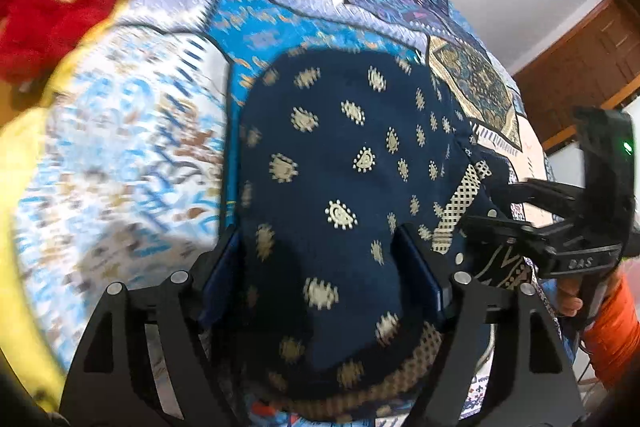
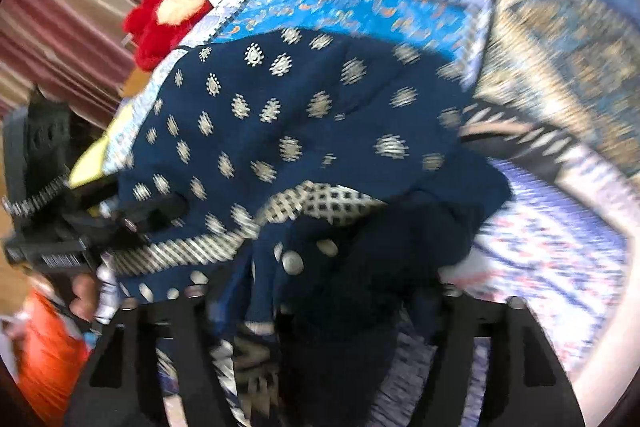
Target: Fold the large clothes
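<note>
Even, bright indoor light, soft shadows. Motion blur smears both views, heaviest in the right wrist view. Fisheye bends edges; dark vignette at corners.

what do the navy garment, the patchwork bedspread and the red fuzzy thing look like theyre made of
Navy garment: thin woven cloth, likely cotton, matte, with pale printed motifs and soft creases. Patchwork bedspread: printed woven fabric, matte, lying in broad folds; whether it is quilted is unclear. Red fuzzy thing: plush or fleece, judging by its deep fluffy pile.
</note>
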`<state>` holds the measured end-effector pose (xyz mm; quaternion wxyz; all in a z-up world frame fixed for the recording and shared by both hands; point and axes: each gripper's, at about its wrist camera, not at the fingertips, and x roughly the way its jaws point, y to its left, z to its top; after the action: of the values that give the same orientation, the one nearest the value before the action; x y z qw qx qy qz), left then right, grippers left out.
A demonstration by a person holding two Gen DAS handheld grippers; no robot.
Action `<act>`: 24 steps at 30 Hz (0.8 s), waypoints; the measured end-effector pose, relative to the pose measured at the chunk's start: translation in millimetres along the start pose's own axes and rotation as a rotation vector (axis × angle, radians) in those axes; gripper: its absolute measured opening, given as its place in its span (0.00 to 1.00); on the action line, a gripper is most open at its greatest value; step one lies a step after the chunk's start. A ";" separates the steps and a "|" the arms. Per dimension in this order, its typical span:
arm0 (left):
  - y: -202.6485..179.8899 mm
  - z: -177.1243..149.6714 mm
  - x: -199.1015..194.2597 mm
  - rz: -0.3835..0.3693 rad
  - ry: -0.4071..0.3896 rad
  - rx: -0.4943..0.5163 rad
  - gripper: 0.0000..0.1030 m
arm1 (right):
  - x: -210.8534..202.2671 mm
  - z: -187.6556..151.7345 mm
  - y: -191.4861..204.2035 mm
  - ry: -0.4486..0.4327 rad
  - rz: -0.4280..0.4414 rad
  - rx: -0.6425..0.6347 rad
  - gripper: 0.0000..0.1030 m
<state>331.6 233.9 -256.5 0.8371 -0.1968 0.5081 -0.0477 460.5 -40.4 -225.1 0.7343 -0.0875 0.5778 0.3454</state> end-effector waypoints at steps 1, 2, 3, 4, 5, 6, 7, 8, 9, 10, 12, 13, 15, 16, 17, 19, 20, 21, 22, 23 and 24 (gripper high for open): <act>-2.1 -3.7 -9.4 0.025 -0.017 0.013 0.74 | -9.9 -8.4 -0.4 -0.016 -0.024 -0.019 0.70; -7.6 -5.2 -23.6 0.065 -0.051 0.043 0.74 | -21.4 -11.8 4.8 -0.041 -0.060 -0.051 0.70; -11.3 -6.2 -32.7 0.086 -0.072 0.066 0.74 | -31.1 -15.1 9.6 -0.066 -0.090 -0.078 0.70; -15.7 -8.1 -41.2 0.103 -0.087 0.085 0.74 | -40.8 -19.1 16.8 -0.093 -0.115 -0.104 0.70; -20.4 -11.1 -49.1 0.111 -0.098 0.103 0.75 | -46.8 -20.9 20.8 -0.111 -0.129 -0.126 0.70; -23.5 -14.6 -54.9 0.107 -0.104 0.115 0.75 | -55.1 -24.1 30.0 -0.136 -0.129 -0.154 0.70; -27.7 -18.7 -59.7 0.094 -0.104 0.128 0.75 | -59.9 -25.8 35.4 -0.152 -0.115 -0.171 0.70; -31.4 -25.2 -62.5 0.080 -0.097 0.143 0.78 | -63.9 -27.6 44.6 -0.165 -0.090 -0.191 0.71; -33.8 -30.6 -62.0 0.075 -0.091 0.154 0.80 | -66.6 -31.3 51.5 -0.170 -0.066 -0.207 0.73; -36.7 -39.1 -60.3 0.074 -0.088 0.169 0.84 | -65.9 -32.9 61.9 -0.167 -0.029 -0.229 0.77; -36.9 -52.4 -50.1 0.097 -0.071 0.191 0.86 | -55.5 -36.9 74.3 -0.138 0.021 -0.251 0.81; -35.6 -57.0 -44.0 0.119 -0.053 0.199 0.86 | -50.8 -42.3 74.7 -0.119 0.027 -0.257 0.81; -27.5 -68.6 -23.9 0.180 0.001 0.202 0.88 | -24.3 -47.8 75.2 -0.050 -0.043 -0.287 0.81; -23.1 -71.6 -18.2 0.181 0.014 0.192 0.93 | -18.9 -49.6 76.9 -0.034 -0.063 -0.297 0.81; -16.4 -74.3 -14.7 0.177 0.022 0.168 0.97 | -11.6 -51.2 72.4 -0.013 -0.070 -0.305 0.81; -5.3 -77.5 -14.7 0.148 0.024 0.123 0.98 | -8.5 -54.2 63.5 0.006 -0.085 -0.309 0.81; -1.0 -78.9 -16.7 0.140 0.018 0.109 0.98 | -10.0 -56.8 59.4 0.004 -0.111 -0.326 0.81; 1.8 -80.4 -18.2 0.150 0.014 0.105 0.98 | -11.3 -59.5 54.6 0.002 -0.148 -0.341 0.82; 3.5 -81.6 -18.1 0.165 0.015 0.106 1.00 | -12.8 -63.4 47.8 0.010 -0.148 -0.340 0.82; 5.6 -83.7 -18.4 0.165 0.018 0.106 1.00 | -12.3 -67.0 41.7 0.019 -0.135 -0.326 0.82; 6.1 -85.2 -19.9 0.160 0.017 0.103 1.00 | -12.8 -69.2 34.9 0.028 -0.125 -0.307 0.82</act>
<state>247.2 221.2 -276.9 0.8429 -0.1120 0.5262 -0.0085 383.6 -56.1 -226.0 0.7242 -0.2392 0.5218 0.3821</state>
